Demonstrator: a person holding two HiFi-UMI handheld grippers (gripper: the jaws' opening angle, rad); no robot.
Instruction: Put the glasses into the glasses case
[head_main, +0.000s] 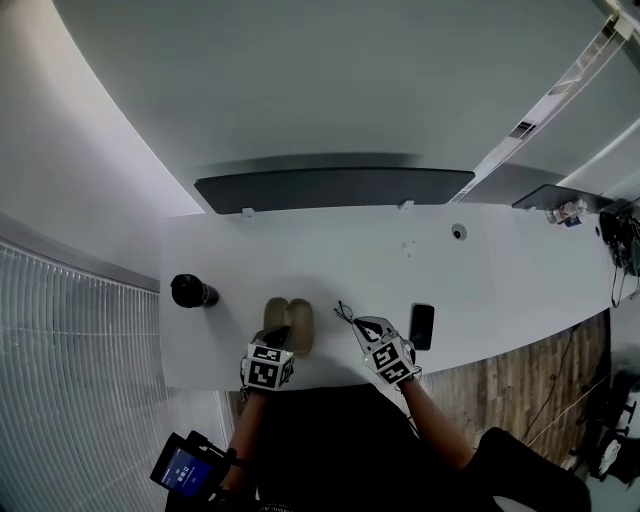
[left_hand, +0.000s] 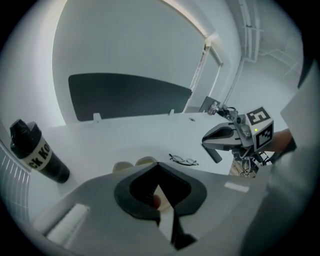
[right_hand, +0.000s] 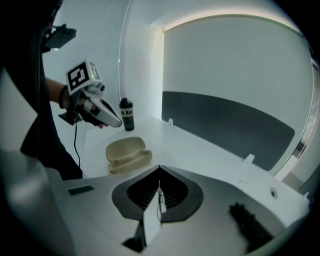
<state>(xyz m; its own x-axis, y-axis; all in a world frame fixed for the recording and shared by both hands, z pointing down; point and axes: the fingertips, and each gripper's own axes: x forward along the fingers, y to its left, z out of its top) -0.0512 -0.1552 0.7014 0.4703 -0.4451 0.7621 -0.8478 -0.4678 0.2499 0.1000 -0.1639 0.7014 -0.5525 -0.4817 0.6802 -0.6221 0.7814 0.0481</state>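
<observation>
Grippers: two; left gripper (left_hand: 158, 165) fingers pressed together, pinching nothing; right gripper (right_hand: 159, 169) fingers likewise pressed together
Glasses (head_main: 346, 312): one pair; on the table just ahead of the right fingertips; contact cannot be told
Case (head_main: 290, 322): one; open; just ahead of the left fingertips
Bottle (head_main: 192, 291): one; black; standing well left of the left fingers
Phone (head_main: 422, 326): one; flat, just right of the right fingers
Surface: white table (head_main: 330, 250)
Room: dark panel (head_main: 330, 187) behind the table; wood floor (head_main: 520, 380) at right

Clutter on the white table (head_main: 330, 245)
A black bottle (head_main: 192, 291) stands upright near the left end; what looks like a dark phone (head_main: 422, 326) lies toward the right; a dark panel (head_main: 330, 188) lines the far edge.
</observation>
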